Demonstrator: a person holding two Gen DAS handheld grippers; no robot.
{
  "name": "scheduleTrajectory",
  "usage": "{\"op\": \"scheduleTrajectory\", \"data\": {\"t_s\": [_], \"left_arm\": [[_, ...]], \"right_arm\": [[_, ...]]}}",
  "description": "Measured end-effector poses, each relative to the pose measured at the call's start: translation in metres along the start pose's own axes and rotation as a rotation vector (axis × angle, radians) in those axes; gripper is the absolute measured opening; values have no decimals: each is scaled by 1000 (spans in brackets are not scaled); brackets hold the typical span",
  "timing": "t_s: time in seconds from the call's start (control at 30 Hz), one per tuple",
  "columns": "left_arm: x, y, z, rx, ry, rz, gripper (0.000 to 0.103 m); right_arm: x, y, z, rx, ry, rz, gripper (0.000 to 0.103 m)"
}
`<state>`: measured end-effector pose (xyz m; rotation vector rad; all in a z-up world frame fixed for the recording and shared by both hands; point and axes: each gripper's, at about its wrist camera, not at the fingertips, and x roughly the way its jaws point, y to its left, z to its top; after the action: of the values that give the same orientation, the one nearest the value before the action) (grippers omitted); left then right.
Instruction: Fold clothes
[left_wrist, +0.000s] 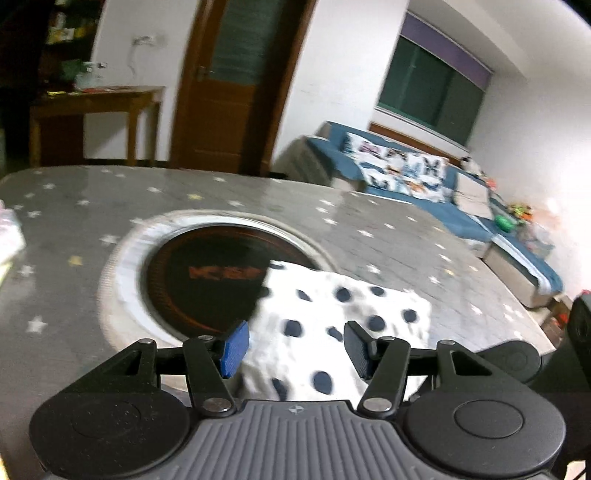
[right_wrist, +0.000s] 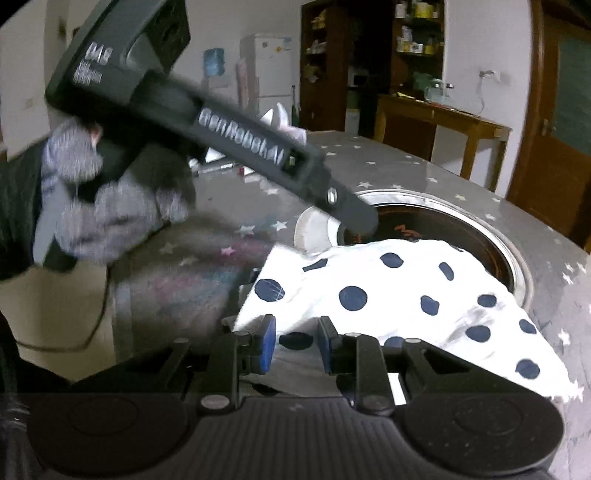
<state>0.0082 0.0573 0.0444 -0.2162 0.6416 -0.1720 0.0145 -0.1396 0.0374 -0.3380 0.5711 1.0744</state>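
Note:
A white garment with navy dots (left_wrist: 343, 314) (right_wrist: 399, 295) lies folded on the grey star-print tablecloth (left_wrist: 258, 199) (right_wrist: 436, 173). Its far edge overlaps the round black inset (left_wrist: 207, 273) (right_wrist: 454, 229) in the table's middle. My left gripper (left_wrist: 295, 347) hovers open over the garment's near part, with its blue pads (left_wrist: 234, 349) wide apart and the cloth showing between them. My right gripper (right_wrist: 297, 343) is open at the garment's near left edge, with nothing pinched. In the right wrist view a gloved hand (right_wrist: 110, 214) holds the left tool's dark handle (right_wrist: 240, 136) above the table.
The inset has a metal rim (right_wrist: 517, 266). Small items and white paper (right_wrist: 284, 122) lie on the table's far side. A pale cloth (left_wrist: 9, 236) shows at the left edge. Beyond the table stand a wooden desk (left_wrist: 96, 107), a door (left_wrist: 236, 85), a blue sofa (left_wrist: 443, 192) and a fridge (right_wrist: 269, 70).

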Motion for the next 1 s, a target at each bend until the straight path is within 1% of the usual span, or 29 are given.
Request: {"op": "scheduleTrajectory", "data": {"t_s": [0.1,0.2,0.23,0.33,0.43,0.5,0.57,0.63,0.73,0.83,0.93,1.0], "left_arm": [[8,-4,-5,0,18,-28,59],[11,-4,-10,-6,32,-39,52],[11,-4,-12,-5,34,-49,50],[9,-8,-18,13,29,-72,48],[9,-15,-22,32,34,-90,46],[9,-15,-26,38,45,-87,43],[9,-15,-30,40,59,-80,43],[10,-12,-34,36,75,-75,39],[12,-10,-40,34,92,-70,38],[16,-6,-44,25,109,-65,37],[15,-4,-42,20,109,-66,37],[13,-5,-41,20,99,-65,38]], "right_arm": [[-9,-6,-4,22,-11,-13,28],[-18,-11,-8,44,-22,-26,28],[-22,-16,-9,56,-26,-40,28],[-28,-43,-7,121,-46,-126,28],[-20,-66,-3,176,-60,-186,29],[-9,-78,-2,204,-60,-211,29],[5,-90,-4,235,-46,-230,29],[17,-100,-10,268,-20,-252,29],[31,-114,-20,317,18,-284,28],[35,-122,-30,345,43,-294,26],[31,-120,-24,325,41,-297,26],[31,-118,-13,306,30,-284,27]]}}
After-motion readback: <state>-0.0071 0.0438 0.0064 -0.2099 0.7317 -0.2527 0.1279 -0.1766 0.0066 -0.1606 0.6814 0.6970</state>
